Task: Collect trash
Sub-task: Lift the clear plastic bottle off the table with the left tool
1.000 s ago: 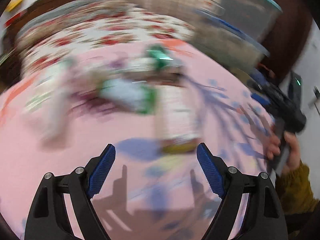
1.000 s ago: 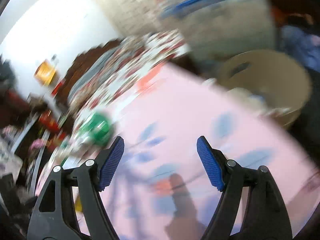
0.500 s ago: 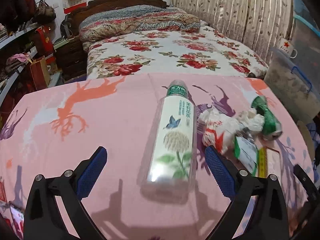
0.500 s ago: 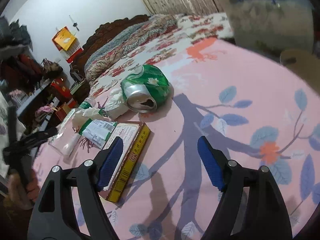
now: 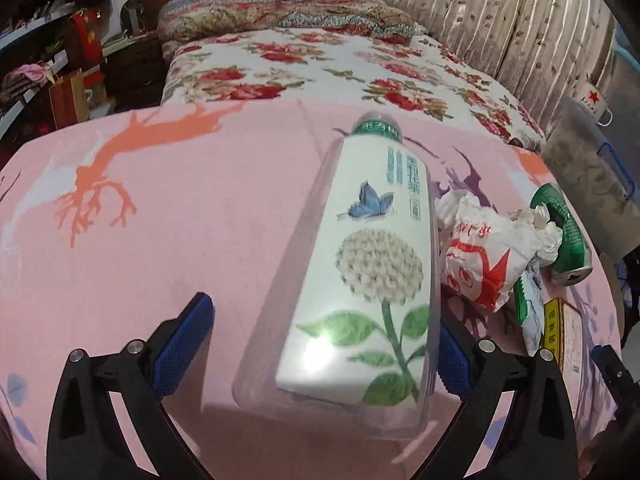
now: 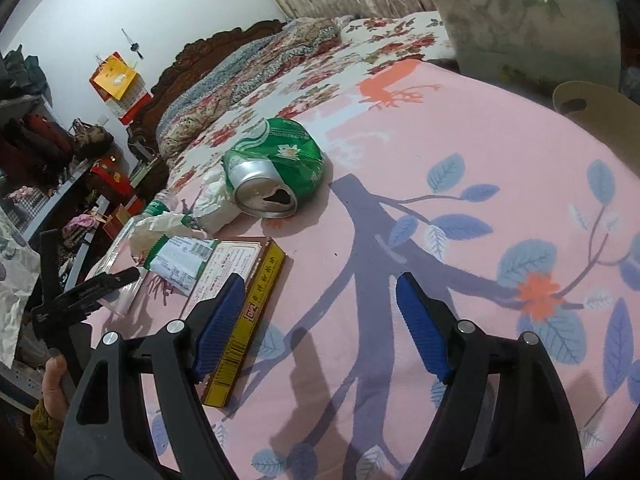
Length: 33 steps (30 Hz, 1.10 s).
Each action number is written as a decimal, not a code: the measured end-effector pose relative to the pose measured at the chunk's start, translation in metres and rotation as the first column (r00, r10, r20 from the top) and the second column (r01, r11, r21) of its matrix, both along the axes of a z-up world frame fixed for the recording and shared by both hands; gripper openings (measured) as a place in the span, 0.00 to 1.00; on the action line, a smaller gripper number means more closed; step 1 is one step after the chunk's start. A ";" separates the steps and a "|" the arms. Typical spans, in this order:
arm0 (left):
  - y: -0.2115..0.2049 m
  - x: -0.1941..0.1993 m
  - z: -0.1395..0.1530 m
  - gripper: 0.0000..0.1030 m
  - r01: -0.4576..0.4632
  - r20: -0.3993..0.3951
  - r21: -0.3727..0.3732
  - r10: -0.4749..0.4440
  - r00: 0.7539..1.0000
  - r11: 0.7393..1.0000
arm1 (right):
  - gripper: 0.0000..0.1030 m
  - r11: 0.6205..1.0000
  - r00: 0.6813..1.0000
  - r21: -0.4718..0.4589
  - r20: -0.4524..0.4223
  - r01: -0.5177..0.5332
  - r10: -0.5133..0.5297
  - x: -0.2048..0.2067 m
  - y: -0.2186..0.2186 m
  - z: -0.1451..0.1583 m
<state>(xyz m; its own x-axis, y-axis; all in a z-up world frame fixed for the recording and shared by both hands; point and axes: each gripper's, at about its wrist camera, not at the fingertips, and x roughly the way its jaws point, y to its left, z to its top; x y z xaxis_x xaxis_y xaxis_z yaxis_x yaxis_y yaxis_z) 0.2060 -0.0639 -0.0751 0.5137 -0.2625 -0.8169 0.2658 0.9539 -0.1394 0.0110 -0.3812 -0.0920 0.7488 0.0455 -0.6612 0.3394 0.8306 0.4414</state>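
A clear plastic bottle (image 5: pixel 372 264) with a flower label lies on the pink cloth (image 5: pixel 160 216), its base between the open fingers of my left gripper (image 5: pixel 320 352). To its right lie a crumpled white and red wrapper (image 5: pixel 476 256), a crushed green can (image 5: pixel 564 236) and a flat yellow-edged box (image 5: pixel 560 332). In the right wrist view the green can (image 6: pixel 276 168) lies ahead, with the box (image 6: pixel 248 292), a white packet (image 6: pixel 180 256) and the bottle (image 6: pixel 160 204) to the left. My right gripper (image 6: pixel 320 320) is open and empty above the cloth, its left finger over the box.
A bed with a floral cover (image 5: pixel 320 64) stands beyond the table. A clear storage bin (image 6: pixel 520 20) and a beige basket (image 6: pixel 592 100) stand at the far right. Shelves with bags (image 6: pixel 48 152) fill the left side. The left gripper (image 6: pixel 80 292) shows in the right wrist view.
My left gripper has moved forward, so the bottle now lies between its fingers. My right gripper has moved closer to the box and can. Earlier blur has settled.
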 end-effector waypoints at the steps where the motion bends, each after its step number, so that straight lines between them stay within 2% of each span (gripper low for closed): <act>1: 0.000 0.000 0.000 0.91 0.000 0.001 0.000 0.000 1.000 1.000 | 0.76 1.000 1.000 0.002 -0.011 0.001 -0.001 0.002 0.000 -0.001; 8: -0.001 -0.003 0.000 0.91 0.006 0.002 -0.011 -0.006 1.000 1.000 | 0.82 0.999 0.999 -0.052 -0.041 -0.010 0.008 0.007 0.008 -0.001; 19: -0.001 -0.002 0.001 0.91 0.005 0.003 -0.024 -0.005 1.000 1.000 | 0.84 0.996 0.998 -0.085 -0.063 -0.011 0.005 0.011 0.011 0.000; 22: -0.001 -0.002 0.001 0.92 0.005 0.002 -0.023 -0.005 1.000 1.000 | 0.84 0.997 0.998 -0.077 -0.060 0.018 -0.022 0.010 0.013 0.001; 25: -0.002 -0.001 0.001 0.91 0.004 0.002 -0.021 -0.004 1.000 1.000 | 0.86 0.999 0.999 -0.008 -0.011 0.048 -0.048 0.007 0.015 0.003; 27: -0.001 -0.001 0.002 0.91 0.003 0.003 -0.030 -0.003 1.000 1.000 | 0.86 0.999 0.999 -0.018 -0.035 0.029 -0.030 0.012 0.022 0.001; 29: 0.001 0.000 0.002 0.90 0.002 0.005 -0.037 -0.002 1.000 0.999 | 0.86 0.998 0.998 -0.062 -0.059 0.012 -0.016 0.016 0.029 0.003; 30: 0.002 0.000 0.002 0.83 0.004 0.008 -0.042 -0.003 1.000 0.999 | 0.86 0.998 0.998 -0.063 -0.060 0.008 -0.012 0.016 0.031 0.004; 31: 0.002 0.000 0.003 0.71 0.007 0.015 -0.043 -0.006 1.000 0.999 | 0.86 0.999 0.998 -0.053 -0.061 0.006 -0.010 0.016 0.031 0.003; 33: 0.002 0.000 0.003 0.69 0.007 0.020 -0.043 -0.007 1.000 0.999 | 0.86 0.999 0.998 -0.031 -0.069 0.009 -0.011 0.016 0.033 0.002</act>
